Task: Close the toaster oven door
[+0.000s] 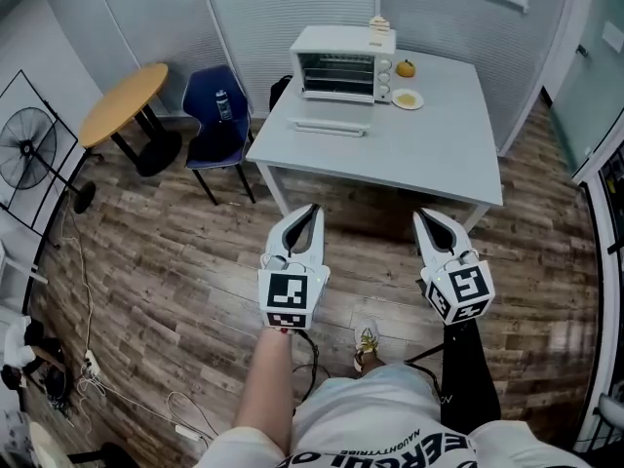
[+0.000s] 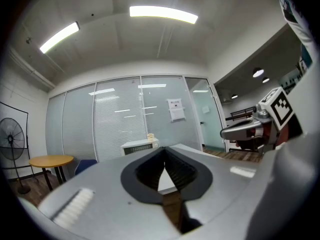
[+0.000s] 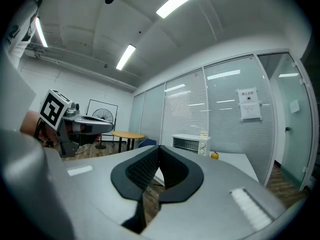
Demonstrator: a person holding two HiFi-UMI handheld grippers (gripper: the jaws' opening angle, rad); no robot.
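The white toaster oven [image 1: 341, 63] stands at the far side of the white table [image 1: 429, 154]. Its door [image 1: 330, 127] is folded down flat in front of it, and the rack inside shows. My left gripper [image 1: 312, 211] and right gripper [image 1: 421, 216] hover side by side over the wooden floor, short of the table's near edge and far from the oven. Both are shut with nothing between the jaws. The oven appears small and distant past the left gripper [image 2: 164, 150] as a white box [image 2: 140, 146], and past the right gripper [image 3: 159, 147] too [image 3: 192, 144].
An orange [image 1: 406, 68] and a small plate [image 1: 408, 98] sit right of the oven, and a small stack [image 1: 379, 27] rests on top. A blue chair [image 1: 216, 115], a round wooden table [image 1: 125, 100] and a floor fan [image 1: 27, 149] stand to the left. Cables lie on the floor [image 1: 117, 388].
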